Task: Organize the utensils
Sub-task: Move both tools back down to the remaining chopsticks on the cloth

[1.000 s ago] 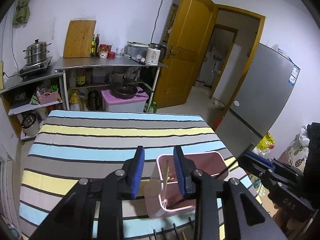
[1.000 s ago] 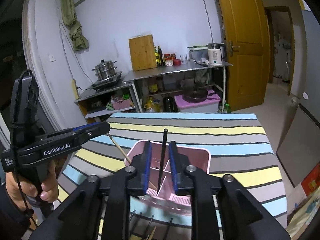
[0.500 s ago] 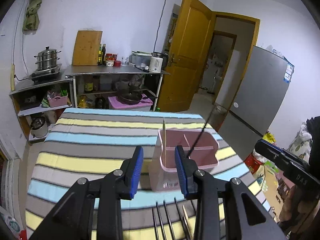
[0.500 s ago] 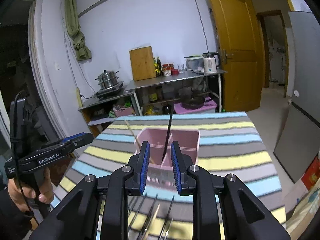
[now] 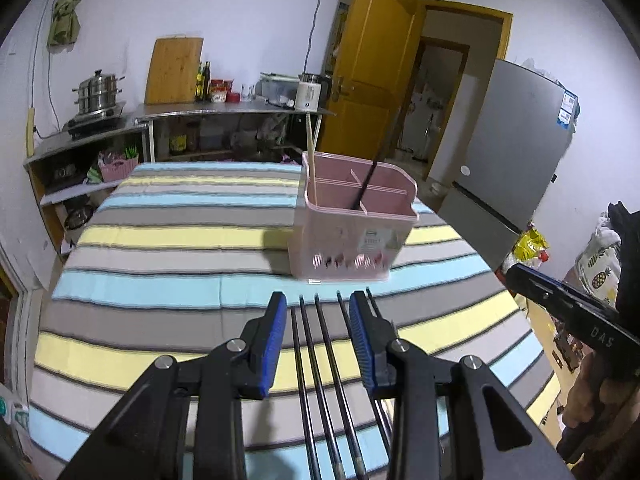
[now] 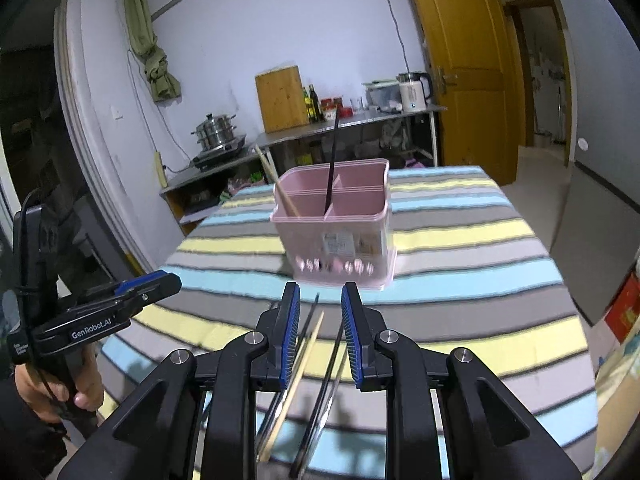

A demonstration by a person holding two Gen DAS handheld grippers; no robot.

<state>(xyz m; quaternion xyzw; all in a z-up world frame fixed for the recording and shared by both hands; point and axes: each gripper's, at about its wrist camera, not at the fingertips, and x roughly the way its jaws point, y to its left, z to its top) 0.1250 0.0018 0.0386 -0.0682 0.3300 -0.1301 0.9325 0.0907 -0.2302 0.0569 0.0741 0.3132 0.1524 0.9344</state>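
Chopsticks (image 5: 320, 364) loose on the striped table (image 5: 160, 240), lying lengthwise in front of the pink holder (image 5: 352, 232). Left gripper (image 5: 318, 320) hovering low over several black ones, jaws apart, nothing clamped. Inside the holder, one pale chopstick (image 5: 311, 160) at left, one black chopstick (image 5: 376, 172) further right: two stowed, most left to do. Right gripper (image 6: 320, 316) likewise empty, jaws apart above a light wooden stick (image 6: 300, 372) and dark ones beside it.
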